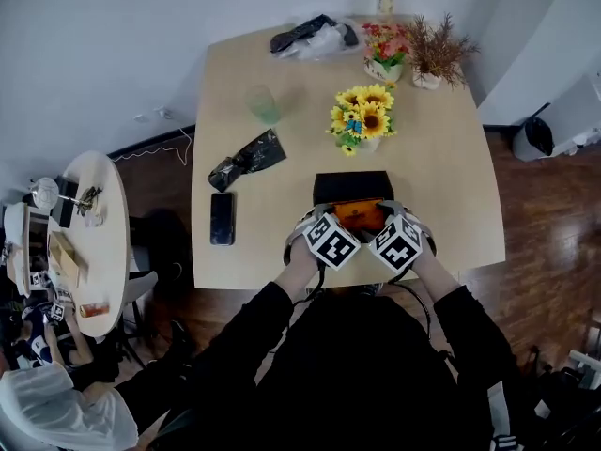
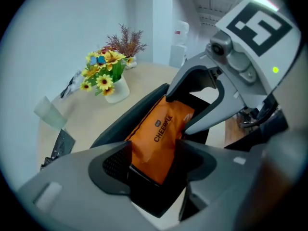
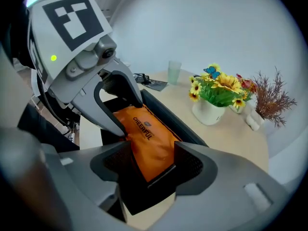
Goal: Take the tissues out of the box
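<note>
The box [image 1: 352, 186] sits at the near edge of the worktop [image 1: 451, 205], close enough for both grippers to reach in from either side. The orange tissue pack [image 1: 360, 214] is still inside it, lying lengthwise with its upper face showing.

We have the left gripper [image 2: 151, 161] over one end of the pack. Its jaws are drawn in partway, the pads against the pack's two long sides, so we judge it to be pinching that end. The right gripper [image 3: 154, 159] straddles the other end with its jaws spread wide. The pack fills the gap between them, but we see no squeeze there yet.

Taking it at both ends makes sense, since a soft pack would sag or fold if lifted from one end and might catch on the box wall. The right jaws need to close before we lift. The vase of sunflowers [image 1: 362, 120] and the phone [image 1: 222, 218] stand well apart, out of the way.
</note>
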